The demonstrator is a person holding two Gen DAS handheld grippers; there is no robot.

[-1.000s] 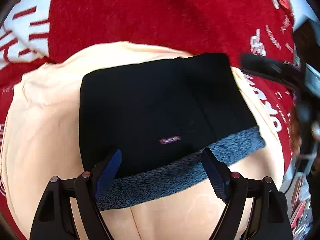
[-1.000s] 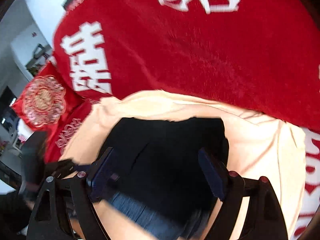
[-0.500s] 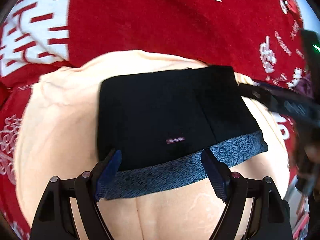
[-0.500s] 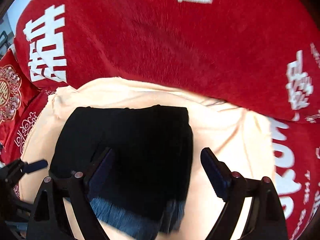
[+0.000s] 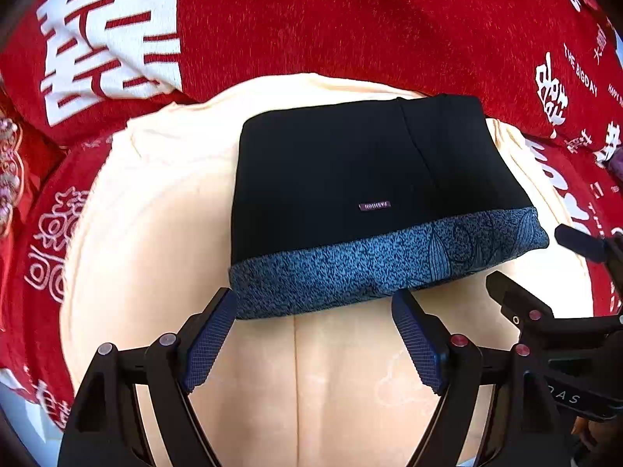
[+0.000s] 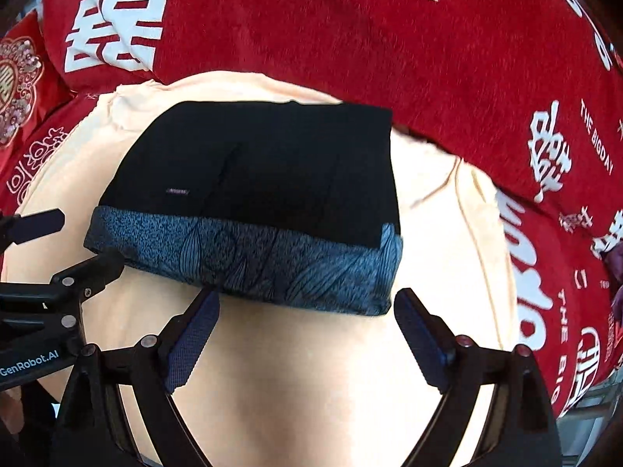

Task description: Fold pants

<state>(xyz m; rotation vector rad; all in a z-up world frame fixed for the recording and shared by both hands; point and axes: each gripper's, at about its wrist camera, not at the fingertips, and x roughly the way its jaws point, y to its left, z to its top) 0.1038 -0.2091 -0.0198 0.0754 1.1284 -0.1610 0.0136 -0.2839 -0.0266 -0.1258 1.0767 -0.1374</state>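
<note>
Red printed blanket (image 5: 311, 27) behind cream cloth (image 5: 155, 233), folded pants (image 5: 350, 179).

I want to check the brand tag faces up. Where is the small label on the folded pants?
In the left wrist view the label sits near the middle of the black pants, just above their blue patterned band, on the cream blanket.

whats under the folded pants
A cream blanket lies under the folded pants, spread over a red printed cover. The part directly beneath the pants is covered, so anything there is unseen.
</note>
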